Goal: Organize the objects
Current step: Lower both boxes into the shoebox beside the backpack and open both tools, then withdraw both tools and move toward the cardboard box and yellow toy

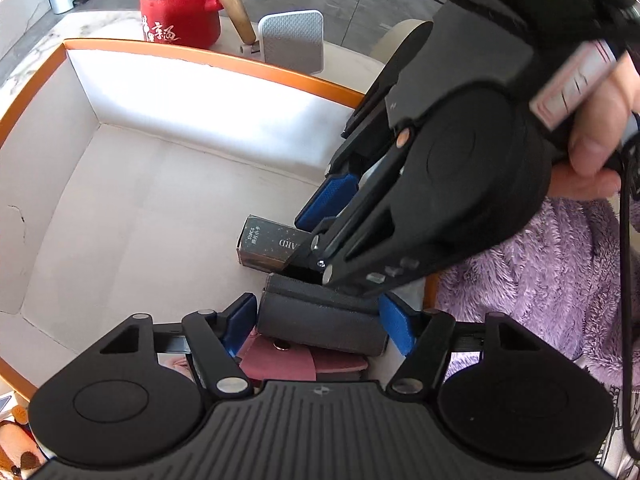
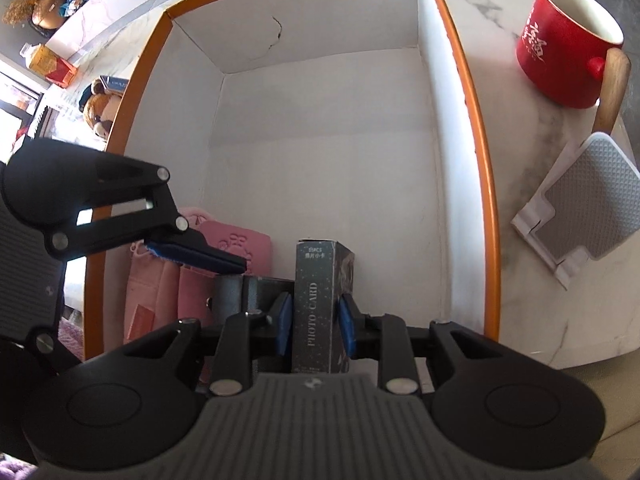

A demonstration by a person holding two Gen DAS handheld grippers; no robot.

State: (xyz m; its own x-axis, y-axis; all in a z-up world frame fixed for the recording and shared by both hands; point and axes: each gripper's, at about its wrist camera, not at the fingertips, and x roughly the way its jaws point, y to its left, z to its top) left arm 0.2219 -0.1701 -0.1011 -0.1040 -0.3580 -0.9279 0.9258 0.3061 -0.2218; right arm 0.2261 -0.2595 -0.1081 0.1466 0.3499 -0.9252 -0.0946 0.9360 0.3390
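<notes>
A white cardboard box with an orange rim (image 1: 200, 58) (image 2: 472, 120) lies under both grippers. My right gripper (image 2: 316, 326) (image 1: 308, 240) is shut on a dark "PHOTO CARD" box (image 2: 320, 308) (image 1: 272, 246), which stands upright near the box's front wall. Beside it lies a dark grey case (image 1: 320, 320) (image 2: 230, 292). My left gripper (image 1: 320, 322) spans that case, and its blue pads look pressed against both ends. In the right wrist view only one of its fingers (image 2: 196, 254) shows. Pink pouches (image 1: 300, 360) (image 2: 160, 296) lie under and beside the grey case.
A red mug with a wooden handle (image 1: 180, 12) (image 2: 560, 60) and a grey-and-white stand (image 1: 292, 40) (image 2: 580, 216) sit on the marble top beyond the box. A hand (image 1: 600, 140) in a fluffy purple sleeve (image 1: 540, 280) holds the right gripper. A plush toy (image 2: 100, 112) lies outside the box.
</notes>
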